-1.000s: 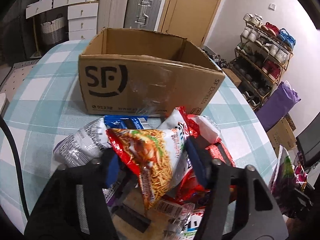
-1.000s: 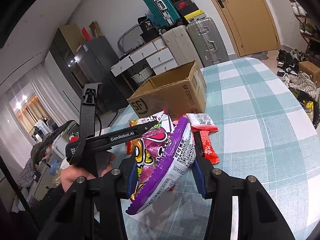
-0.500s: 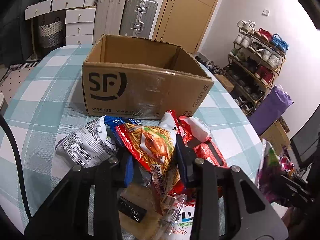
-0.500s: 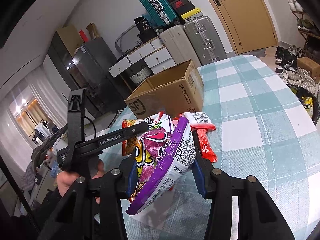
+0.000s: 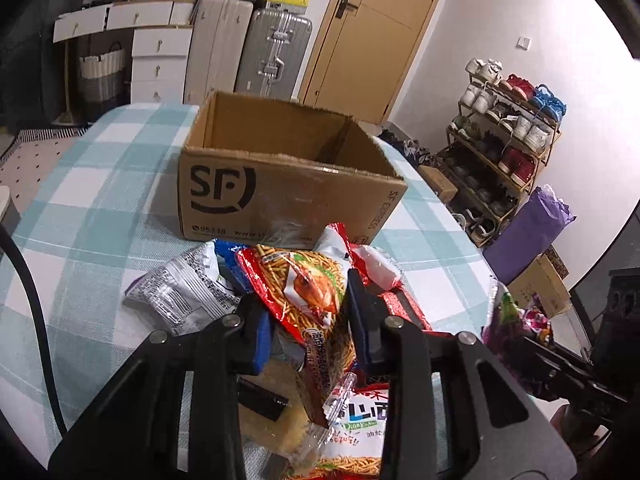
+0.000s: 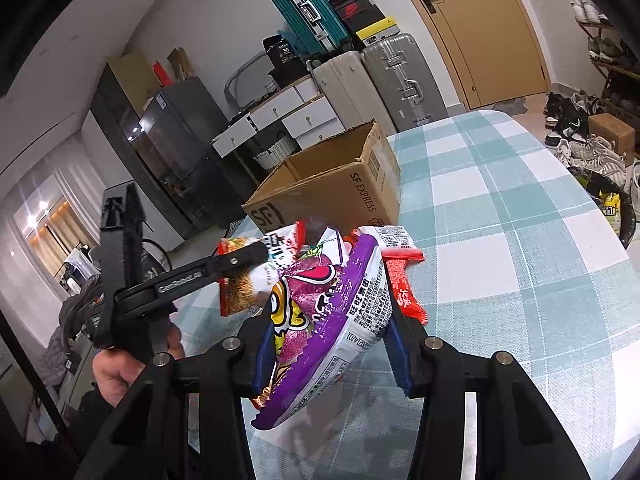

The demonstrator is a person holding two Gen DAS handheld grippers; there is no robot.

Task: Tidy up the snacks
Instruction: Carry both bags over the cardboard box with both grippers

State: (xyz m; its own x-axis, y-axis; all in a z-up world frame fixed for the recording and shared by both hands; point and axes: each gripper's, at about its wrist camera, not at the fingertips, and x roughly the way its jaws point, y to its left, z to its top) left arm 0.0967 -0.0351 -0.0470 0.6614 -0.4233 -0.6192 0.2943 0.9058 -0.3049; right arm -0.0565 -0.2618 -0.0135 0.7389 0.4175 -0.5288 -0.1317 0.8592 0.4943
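An open cardboard SF box stands on the checked table. In front of it lies a heap of snack packets. My left gripper is shut on a red noodle-snack packet, held a little above the heap. The right wrist view shows that same left gripper with the red packet hanging from it, just short of the box. My right gripper is shut on a purple snack packet, which stands tilted between the blue pads, nearer than the heap.
A silver packet, red packets and a noodle packet lie on the checked cloth. A red stick packet lies right of the purple one. Suitcases, drawers and a shoe rack stand beyond the table.
The left gripper's jaws closed on the red noodle packet and raised it off the heap. The right gripper kept still with the purple packet.
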